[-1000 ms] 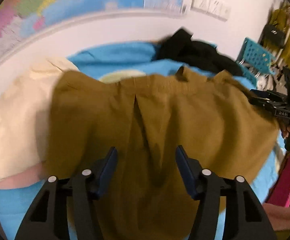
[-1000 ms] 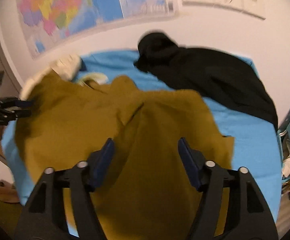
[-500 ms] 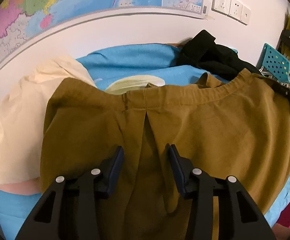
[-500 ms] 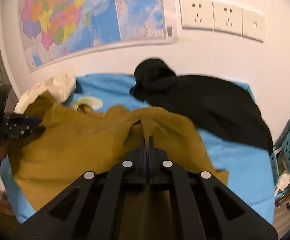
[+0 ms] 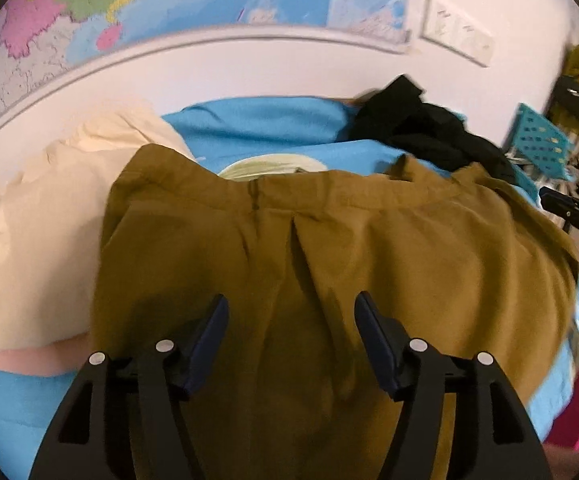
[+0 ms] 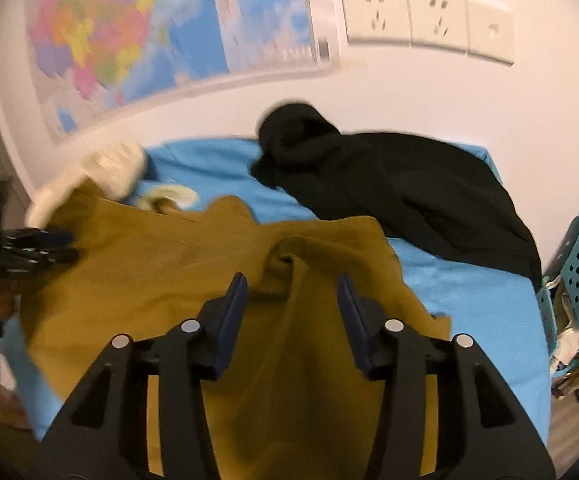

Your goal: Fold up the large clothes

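From the left wrist, the left claw point(image 5: 291, 320) is spread wide over the mustard garment point(image 5: 329, 280), which lies on the blue-covered bench point(image 5: 257, 128) beside a cream garment point(image 5: 41, 232). From the right wrist, the right claw point(image 6: 292, 302) also gapes, holding nothing, above a raised fold of the garment point(image 6: 193, 272); a black garment point(image 6: 401, 196) lies behind.

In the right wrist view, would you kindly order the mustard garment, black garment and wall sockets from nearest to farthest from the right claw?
1. Mustard garment, directly under the open right claw.
2. Black garment, beyond, toward the right.
3. Wall sockets, high on the back wall, upper right.
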The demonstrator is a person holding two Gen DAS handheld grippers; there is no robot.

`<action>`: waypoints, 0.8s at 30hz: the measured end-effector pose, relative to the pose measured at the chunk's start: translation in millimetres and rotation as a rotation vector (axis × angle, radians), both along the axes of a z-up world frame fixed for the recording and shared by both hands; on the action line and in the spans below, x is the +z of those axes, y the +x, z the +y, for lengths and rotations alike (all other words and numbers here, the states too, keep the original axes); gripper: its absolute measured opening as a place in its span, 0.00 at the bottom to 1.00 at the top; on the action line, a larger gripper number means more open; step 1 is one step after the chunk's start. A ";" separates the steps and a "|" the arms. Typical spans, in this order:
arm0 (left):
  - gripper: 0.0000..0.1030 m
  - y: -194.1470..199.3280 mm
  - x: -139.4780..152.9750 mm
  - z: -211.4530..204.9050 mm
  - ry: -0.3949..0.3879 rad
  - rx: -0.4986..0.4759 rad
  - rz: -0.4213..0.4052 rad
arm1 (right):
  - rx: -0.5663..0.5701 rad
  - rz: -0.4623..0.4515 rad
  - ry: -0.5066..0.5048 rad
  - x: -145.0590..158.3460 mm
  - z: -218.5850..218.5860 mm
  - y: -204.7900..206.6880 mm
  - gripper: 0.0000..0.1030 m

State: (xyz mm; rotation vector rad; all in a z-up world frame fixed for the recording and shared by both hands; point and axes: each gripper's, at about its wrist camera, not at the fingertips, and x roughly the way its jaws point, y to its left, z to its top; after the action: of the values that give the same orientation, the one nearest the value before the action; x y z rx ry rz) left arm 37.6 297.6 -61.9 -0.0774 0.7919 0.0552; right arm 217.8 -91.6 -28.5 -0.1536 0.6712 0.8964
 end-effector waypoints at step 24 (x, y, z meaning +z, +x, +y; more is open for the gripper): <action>0.71 -115.3 -27.7 29.4 -0.194 0.077 -0.028 | 0.403 -0.174 -0.083 -6.2 49.9 -152.5 0.71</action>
State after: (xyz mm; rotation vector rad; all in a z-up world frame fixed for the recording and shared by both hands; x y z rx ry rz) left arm -77.8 327.0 -89.6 -0.2924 0.7644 0.0497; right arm 65.3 -41.7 -34.8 -0.4484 0.5224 1.2257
